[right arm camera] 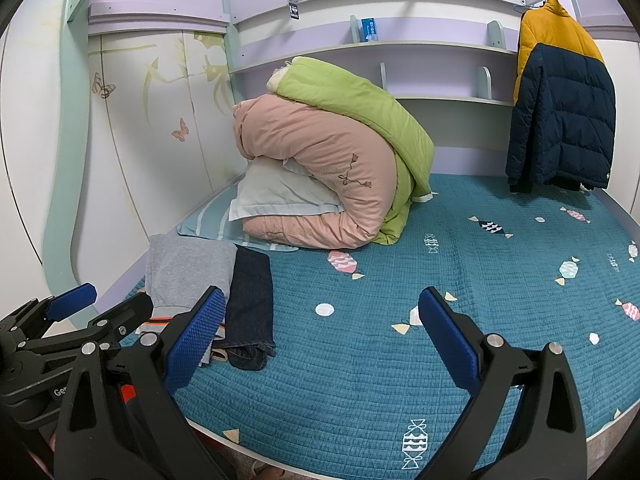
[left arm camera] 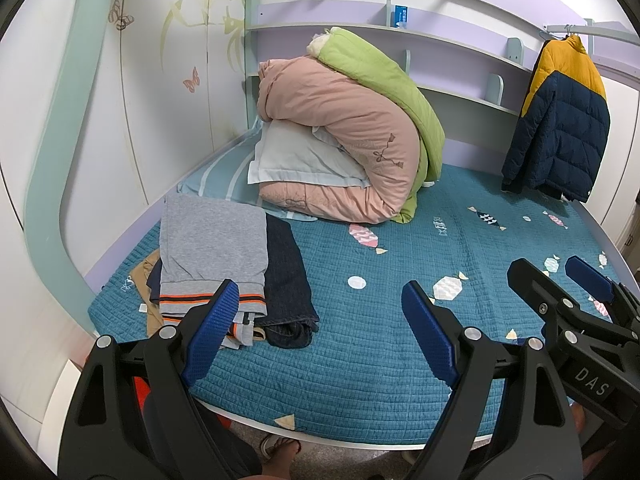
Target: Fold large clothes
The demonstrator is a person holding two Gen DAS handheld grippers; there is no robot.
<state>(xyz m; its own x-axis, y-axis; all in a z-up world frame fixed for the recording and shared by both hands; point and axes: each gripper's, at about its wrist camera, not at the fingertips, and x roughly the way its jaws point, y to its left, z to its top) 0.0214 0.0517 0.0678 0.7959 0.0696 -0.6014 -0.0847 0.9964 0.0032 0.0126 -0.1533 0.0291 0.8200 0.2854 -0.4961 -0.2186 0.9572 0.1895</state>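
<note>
Over the bed's near edge: both claws hover above the teal quilted bedspread (left arm camera: 360, 344), held by a person standing at the foot of the bed.
Left claw (left arm camera: 316, 328): jaws spread wide, nothing between them; it sits just right of the clothes pile, probably so either side can reach in.
Right claw (right arm camera: 320, 344): also spread wide and empty, over bare bedspread; in the left wrist view it shows at the right edge (left arm camera: 560, 276).
Clothes pile: a grey sweatshirt (left arm camera: 212, 240) with orange-striped hem lies flat on top, dark jeans (left arm camera: 288, 276) just beside it, and a tan garment (left arm camera: 148, 280) peeks out underneath. Stacked at the bed's left side, near the wardrobe, this looks like the finished or waiting stack; I cannot tell which.
Puffer jacket (right arm camera: 560, 100): yellow and navy, hanging on a hanger at the far right, well apart from both claws; likely the large garment to fetch.
Bedding: pink duvet (left arm camera: 340, 140) and green duvet (left arm camera: 380, 80) bundled over a pillow (left arm camera: 300, 160) at the head, seemingly pushed back to free folding space.
Stage: no garment is in hand; the middle of the bedspread is open for laying one out.
</note>
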